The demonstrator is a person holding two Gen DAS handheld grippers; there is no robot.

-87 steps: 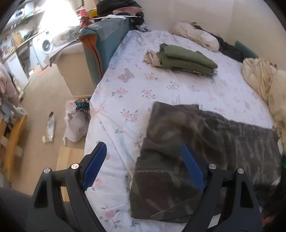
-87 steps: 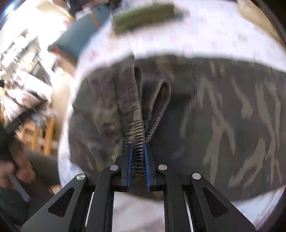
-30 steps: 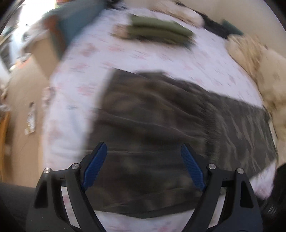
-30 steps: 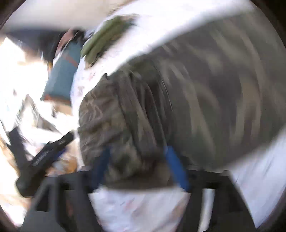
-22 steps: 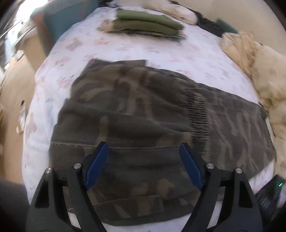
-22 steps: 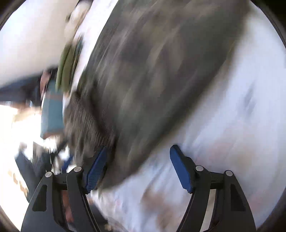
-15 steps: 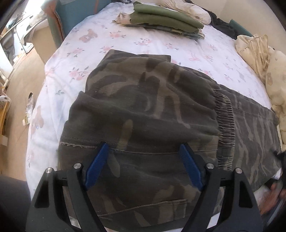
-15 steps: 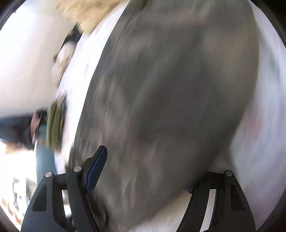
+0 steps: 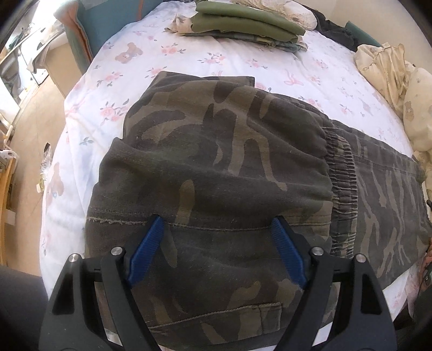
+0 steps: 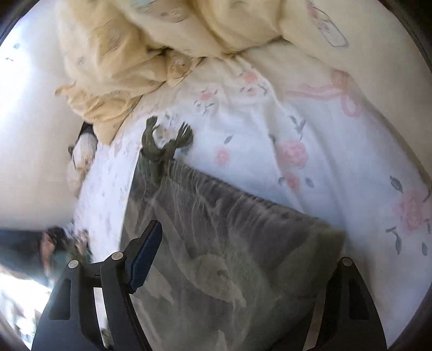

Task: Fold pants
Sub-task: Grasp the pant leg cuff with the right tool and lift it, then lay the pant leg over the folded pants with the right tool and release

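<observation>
The camouflage pants [image 9: 216, 151] lie across the flowered bed sheet [image 9: 189, 59], their left part folded over onto the middle, with a ribbed elastic band [image 9: 341, 186] at that fold's end. My left gripper [image 9: 216, 240] hovers open just above the folded part, nothing pinched between its blue pads. In the right wrist view the pants' [image 10: 224, 243] far end, with two drawstring tips [image 10: 164, 140], lies between the jaws of my right gripper [image 10: 240, 256]. Those jaws are closing. Its left pad [image 10: 145, 253] stands beside the cloth; the right one is hidden behind it.
A stack of folded green clothes [image 9: 248, 21] sits at the bed's far side. A crumpled cream duvet [image 10: 162, 40] lies just past the pants' end and fills the bed's right side [image 9: 388, 67]. A teal cushion [image 9: 89, 32] and floor are to the left.
My right gripper has let go of the elastic band and swept fast along the pants to their far end. My left gripper has come down closer over the folded part, still open.
</observation>
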